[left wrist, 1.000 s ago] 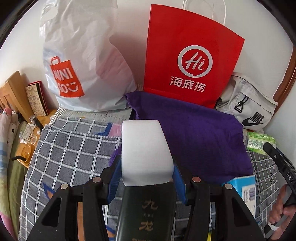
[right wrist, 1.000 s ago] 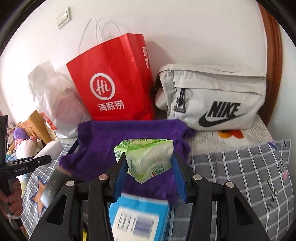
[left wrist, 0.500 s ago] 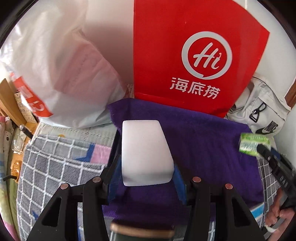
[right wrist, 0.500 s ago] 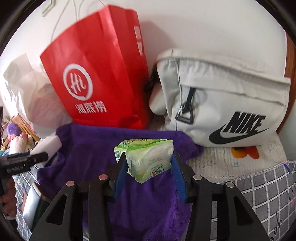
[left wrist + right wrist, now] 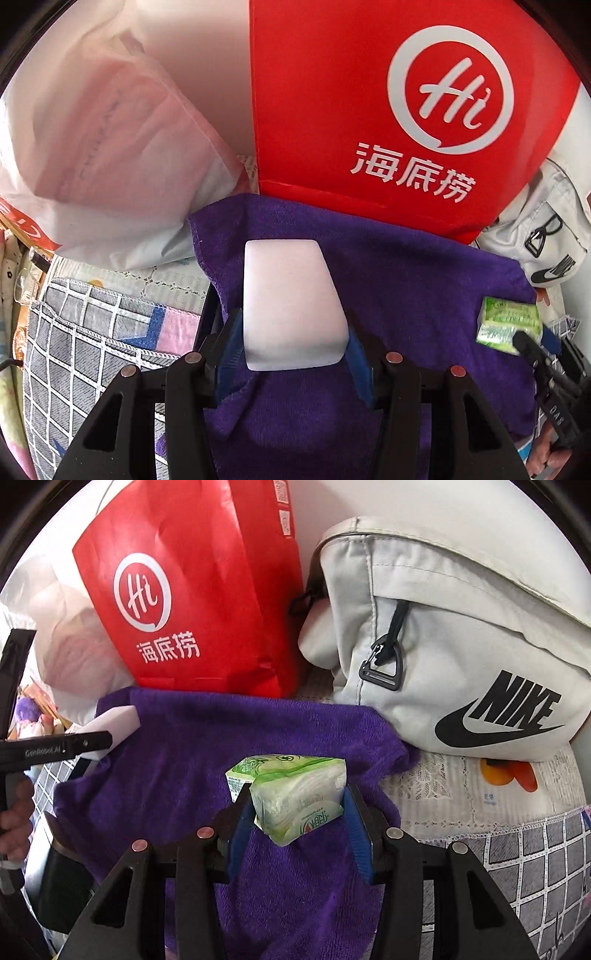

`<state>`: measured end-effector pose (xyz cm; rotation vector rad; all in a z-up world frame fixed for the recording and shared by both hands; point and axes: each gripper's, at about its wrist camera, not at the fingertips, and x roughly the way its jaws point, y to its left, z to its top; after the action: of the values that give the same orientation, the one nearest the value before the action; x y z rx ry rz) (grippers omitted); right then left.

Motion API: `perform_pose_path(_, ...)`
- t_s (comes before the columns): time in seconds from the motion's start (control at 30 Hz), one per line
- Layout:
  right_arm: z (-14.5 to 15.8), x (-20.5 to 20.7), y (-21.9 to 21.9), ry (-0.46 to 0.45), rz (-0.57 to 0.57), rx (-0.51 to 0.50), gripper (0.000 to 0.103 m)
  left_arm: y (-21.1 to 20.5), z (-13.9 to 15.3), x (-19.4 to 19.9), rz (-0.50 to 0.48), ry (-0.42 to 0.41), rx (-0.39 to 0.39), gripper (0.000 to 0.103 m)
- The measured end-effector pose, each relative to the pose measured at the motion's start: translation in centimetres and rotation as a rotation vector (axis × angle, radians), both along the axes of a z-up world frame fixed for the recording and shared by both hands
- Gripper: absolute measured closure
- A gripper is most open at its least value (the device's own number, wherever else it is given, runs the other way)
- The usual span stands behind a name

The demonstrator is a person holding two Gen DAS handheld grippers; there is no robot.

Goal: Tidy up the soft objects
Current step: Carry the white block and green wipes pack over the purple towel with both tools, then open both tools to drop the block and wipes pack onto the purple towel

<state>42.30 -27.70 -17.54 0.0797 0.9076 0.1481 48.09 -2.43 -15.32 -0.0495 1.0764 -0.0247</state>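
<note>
My left gripper point(image 5: 293, 345) is shut on a white sponge block point(image 5: 290, 302), held just above a purple towel point(image 5: 406, 277) spread on the bed. In the right wrist view the same sponge block point(image 5: 110, 727) shows at the towel's left edge. A green tissue pack point(image 5: 295, 794) sits clamped between the blue pads of my right gripper point(image 5: 299, 823), over the purple towel point(image 5: 207, 746). From the left wrist view the tissue pack point(image 5: 508, 325) hangs at the towel's right edge.
A red paper bag point(image 5: 388, 110) and a white plastic bag point(image 5: 103, 147) stand against the wall behind the towel. A light grey Nike bag point(image 5: 461, 646) lies to the right. A grey checked blanket point(image 5: 81, 332) covers the bed on the left. A hand point(image 5: 14, 819) grips the left handle.
Both grippers moved forward and down toward the towel and the bags, which now loom larger. The black box and blue packet below have slid out of view.
</note>
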Motion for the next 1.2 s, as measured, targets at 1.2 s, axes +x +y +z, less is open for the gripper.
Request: perform_pose_path(1.2,6.7,-16.5,7.1,-0.109,0.135,0.011,0.024,4.5,6.5,-17.8,0.002,-0.092,-0.028,0.034)
